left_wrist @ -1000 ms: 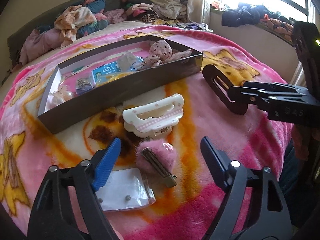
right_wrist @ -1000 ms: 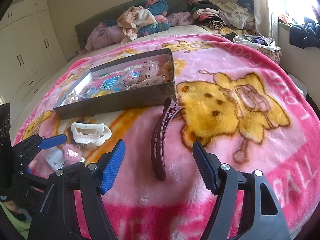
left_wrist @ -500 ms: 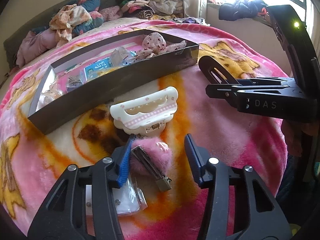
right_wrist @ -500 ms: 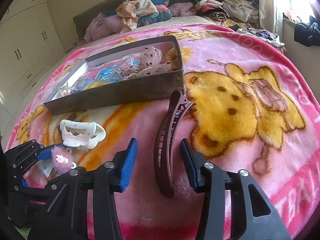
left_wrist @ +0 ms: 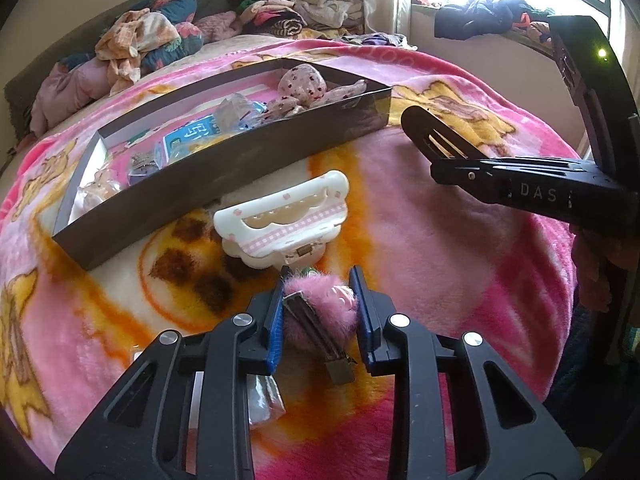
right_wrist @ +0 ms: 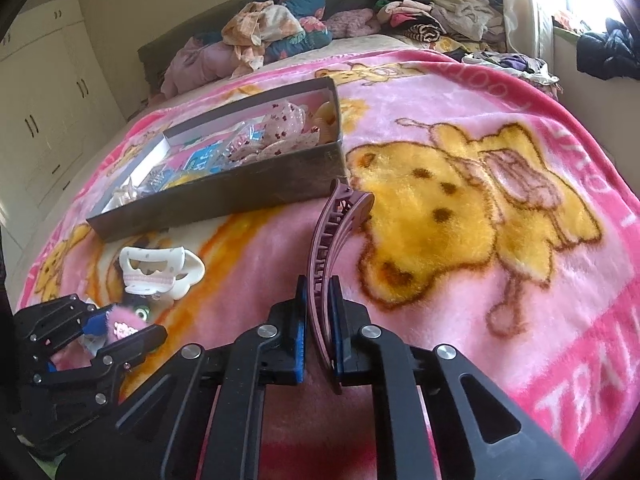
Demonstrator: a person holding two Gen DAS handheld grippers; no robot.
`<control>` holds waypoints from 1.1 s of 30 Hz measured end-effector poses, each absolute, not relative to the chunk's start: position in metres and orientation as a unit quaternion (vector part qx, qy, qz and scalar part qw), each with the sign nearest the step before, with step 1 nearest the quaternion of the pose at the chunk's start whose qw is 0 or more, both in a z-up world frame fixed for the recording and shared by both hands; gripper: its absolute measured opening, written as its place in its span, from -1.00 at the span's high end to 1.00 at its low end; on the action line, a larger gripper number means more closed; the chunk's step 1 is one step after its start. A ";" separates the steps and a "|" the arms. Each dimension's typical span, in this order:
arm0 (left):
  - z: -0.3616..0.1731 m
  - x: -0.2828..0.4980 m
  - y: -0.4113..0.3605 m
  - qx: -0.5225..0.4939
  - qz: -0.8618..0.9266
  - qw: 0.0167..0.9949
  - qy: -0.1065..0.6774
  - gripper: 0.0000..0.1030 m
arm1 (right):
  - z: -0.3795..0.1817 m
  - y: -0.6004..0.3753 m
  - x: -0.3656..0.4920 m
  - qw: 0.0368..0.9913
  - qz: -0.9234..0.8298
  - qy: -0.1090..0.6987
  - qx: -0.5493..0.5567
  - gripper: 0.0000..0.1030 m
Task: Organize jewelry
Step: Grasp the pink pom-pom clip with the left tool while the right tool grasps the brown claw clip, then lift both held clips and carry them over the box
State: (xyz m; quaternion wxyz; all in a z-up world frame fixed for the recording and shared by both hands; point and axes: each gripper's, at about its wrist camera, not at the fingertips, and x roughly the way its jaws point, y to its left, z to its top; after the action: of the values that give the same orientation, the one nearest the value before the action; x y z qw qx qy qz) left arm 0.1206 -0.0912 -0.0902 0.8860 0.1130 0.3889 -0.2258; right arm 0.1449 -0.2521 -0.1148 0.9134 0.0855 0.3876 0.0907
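Between the blue-padded fingers of the left gripper (left_wrist: 318, 312), a fluffy pink hair clip (left_wrist: 320, 312) is clamped, its metal clasp slanting toward the camera; the jaws have just been closing onto it. Just ahead of this gripper, a white claw clip (left_wrist: 280, 220) with a pink checked band is seen lying on the pink cartoon blanket (left_wrist: 420, 248) of the bed. Beyond the claw clip, a long shallow dark box (left_wrist: 224, 172) is set, in which a spotted fabric piece, a blue packet and small clear bags are held. Beneath the left gripper, partly hidden by its frame, a small clear plastic bag (left_wrist: 262, 398) is visible.

To the right, the right gripper (right_wrist: 318, 322) is pressed shut on the near end of a long maroon banana hair clip (right_wrist: 332, 236), onto which its jaws have just been closing. The clip's far end is pointed away from the gripper toward the box's near right corner, just short of it. Far beyond the box, heaped clothes (right_wrist: 264, 36) are piled at the head of the bed.
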 end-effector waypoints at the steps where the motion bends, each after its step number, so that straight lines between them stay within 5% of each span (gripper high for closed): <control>1: -0.089 0.119 -0.092 0.112 -0.228 0.886 0.388 0.59 | -0.113 -0.254 0.143 0.915 0.091 0.384 0.088 0.81; 33: -0.045 0.132 -0.107 0.071 -0.261 0.897 0.349 0.59 | -0.071 -0.265 0.110 0.936 0.115 0.316 0.100 0.81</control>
State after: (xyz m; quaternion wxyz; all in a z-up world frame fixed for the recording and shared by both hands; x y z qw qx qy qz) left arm 0.1317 -0.1066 -0.0448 0.8969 0.0714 0.3495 -0.2614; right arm 0.1098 -0.2645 -0.0710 0.9364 0.1002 0.3161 0.1148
